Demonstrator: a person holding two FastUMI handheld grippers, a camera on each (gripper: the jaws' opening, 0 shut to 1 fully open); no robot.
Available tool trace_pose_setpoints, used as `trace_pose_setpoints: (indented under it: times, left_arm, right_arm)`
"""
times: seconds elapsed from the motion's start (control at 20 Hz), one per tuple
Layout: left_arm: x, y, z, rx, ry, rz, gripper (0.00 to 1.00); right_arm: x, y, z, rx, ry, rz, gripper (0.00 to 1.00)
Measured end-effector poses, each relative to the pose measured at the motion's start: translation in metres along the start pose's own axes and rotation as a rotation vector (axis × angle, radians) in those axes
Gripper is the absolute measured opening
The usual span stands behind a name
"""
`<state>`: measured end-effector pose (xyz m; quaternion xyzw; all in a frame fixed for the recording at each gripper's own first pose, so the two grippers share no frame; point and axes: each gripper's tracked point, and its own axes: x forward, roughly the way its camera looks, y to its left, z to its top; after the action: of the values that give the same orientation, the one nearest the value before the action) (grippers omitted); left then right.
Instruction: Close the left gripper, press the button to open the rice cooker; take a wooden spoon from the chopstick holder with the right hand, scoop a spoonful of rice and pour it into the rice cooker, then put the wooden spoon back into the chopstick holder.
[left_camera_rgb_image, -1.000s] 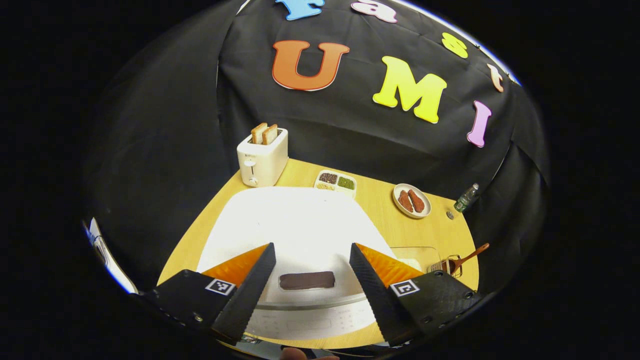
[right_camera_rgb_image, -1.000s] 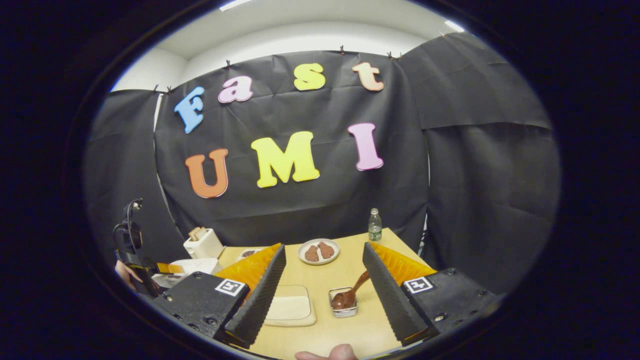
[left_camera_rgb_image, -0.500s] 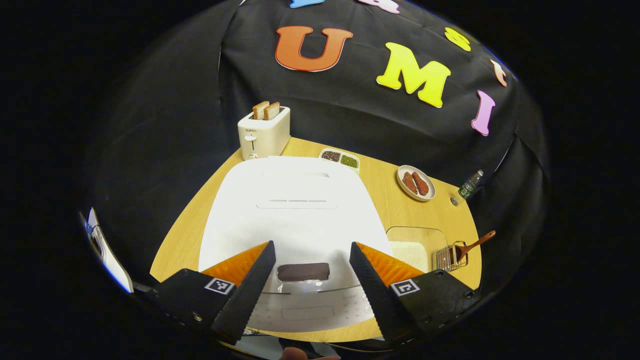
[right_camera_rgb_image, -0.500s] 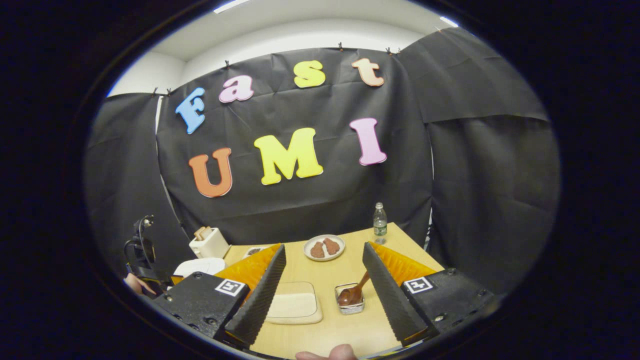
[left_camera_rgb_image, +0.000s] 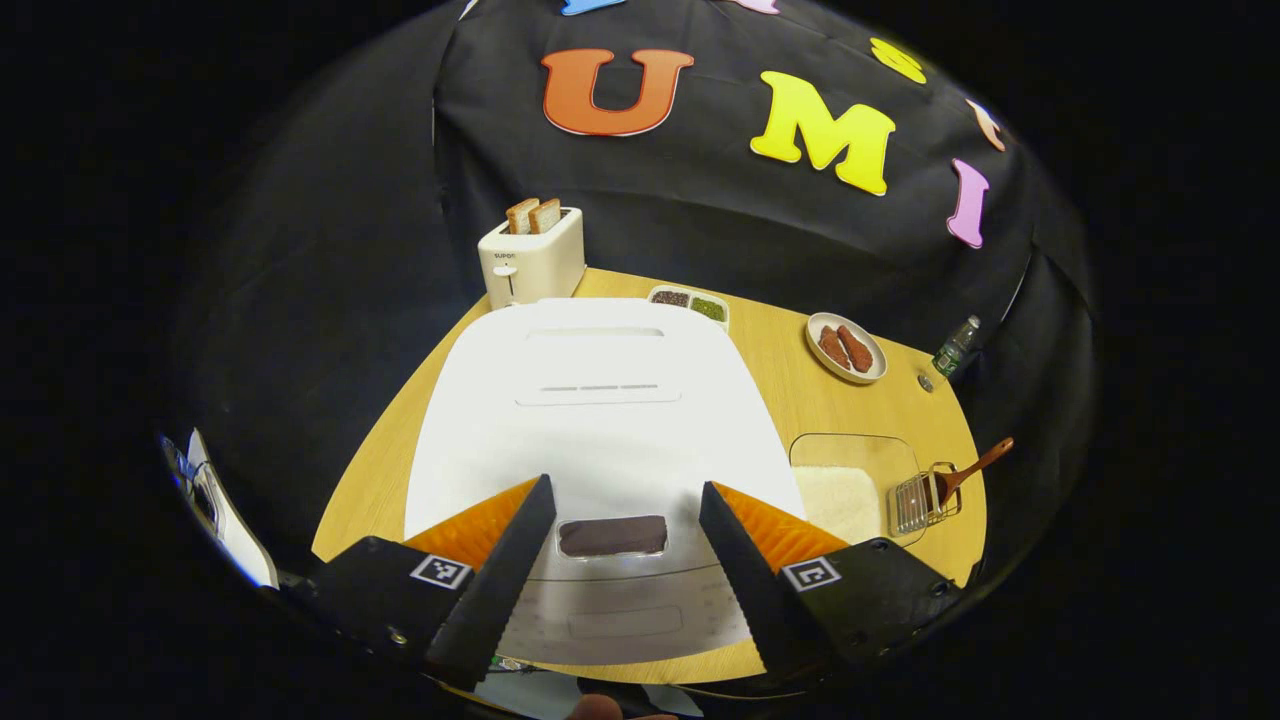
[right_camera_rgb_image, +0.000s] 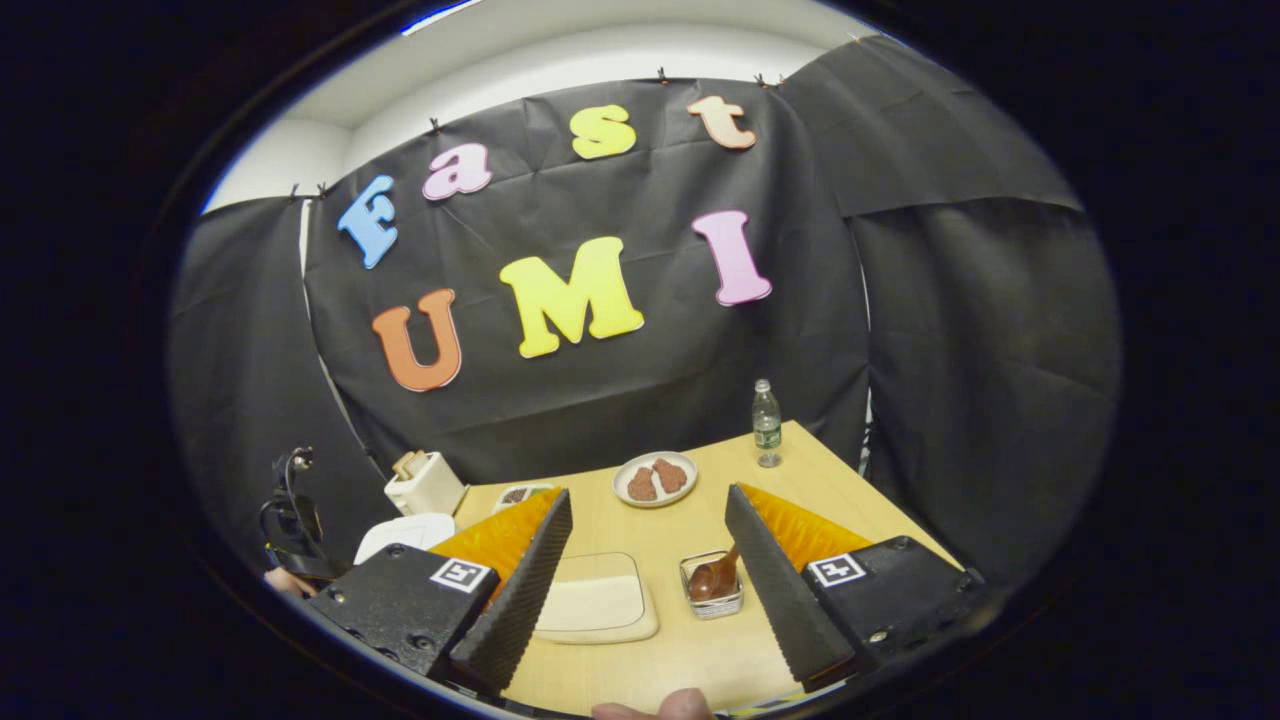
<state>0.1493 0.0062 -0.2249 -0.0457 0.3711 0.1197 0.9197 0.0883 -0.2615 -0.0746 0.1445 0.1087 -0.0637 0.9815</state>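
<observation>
**Hard overhead light, sharp centre, bent edges**

Light falls from above. In the right gripper view a bright ceiling strip (right_camera_rgb_image: 440, 14) glows at the top rim, and the pale wall (right_camera_rgb_image: 600, 70) under it is evenly lit. In the left gripper view the white rice cooker lid (left_camera_rgb_image: 600, 400) is overexposed, its surface nearly washed out to plain white, with only faint seams left. The wooden table (left_camera_rgb_image: 800, 400) is warm and evenly bright, with soft, short shadows beside the toaster (left_camera_rgb_image: 532, 255). The black cloth (right_camera_rgb_image: 960, 330) soaks up light and shows only dull creases. Both views are crisp in the middle; straight lines bow strongly toward the rims, where detail is squeezed and dims.
</observation>
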Motion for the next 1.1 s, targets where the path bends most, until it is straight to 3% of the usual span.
trace_pose_setpoints:
  times: [0.2,0.25,0.3,0.35,0.4,0.5,0.55,0.6,0.7,0.95,1.0,1.1]
  left_arm:
    - [0.003,0.001,0.001,0.024,-0.011,0.028,1.00]
    - [0.002,0.001,0.002,0.019,-0.019,0.029,0.99]
    - [0.003,0.001,0.002,0.024,-0.025,0.032,0.99]
    - [0.003,0.001,0.004,0.030,-0.039,0.038,0.99]
    - [0.004,0.002,0.006,0.035,-0.058,0.043,0.98]
    - [0.004,0.002,0.009,0.044,-0.081,0.052,0.97]
    - [0.004,0.001,0.012,0.041,-0.087,0.060,0.97]
    - [0.005,0.002,0.014,0.038,-0.094,0.069,0.96]
    - [0.003,0.000,0.021,0.016,-0.119,0.073,0.96]
    - [-0.030,-0.010,0.073,0.004,-0.301,0.081,0.95]
    - [-0.044,-0.015,0.086,0.000,-0.352,0.074,0.95]
    - [-0.084,-0.031,0.105,-0.002,-0.454,0.030,0.95]
  right_arm:
    - [0.001,-0.004,0.005,-0.034,-0.022,-0.003,1.00]
    - [0.002,-0.004,0.007,-0.046,-0.028,-0.001,0.94]
    - [0.002,-0.002,0.008,-0.054,-0.034,0.007,1.00]
    - [0.004,0.001,0.009,-0.059,-0.034,0.020,0.94]
    - [0.006,0.003,0.009,-0.064,-0.033,0.033,1.00]
    - [0.010,0.004,0.012,-0.074,-0.033,0.055,0.94]
    - [0.011,0.004,0.014,-0.077,-0.035,0.064,1.00]
    - [0.014,0.004,0.016,-0.080,-0.038,0.073,0.94]
    - [0.019,0.002,0.019,-0.093,-0.043,0.087,1.00]
    - [0.033,-0.010,0.042,-0.131,-0.107,0.069,1.00]
    - [0.032,-0.007,0.045,-0.137,-0.123,0.069,0.94]
    - [0.025,-0.001,0.049,-0.144,-0.138,0.073,1.00]
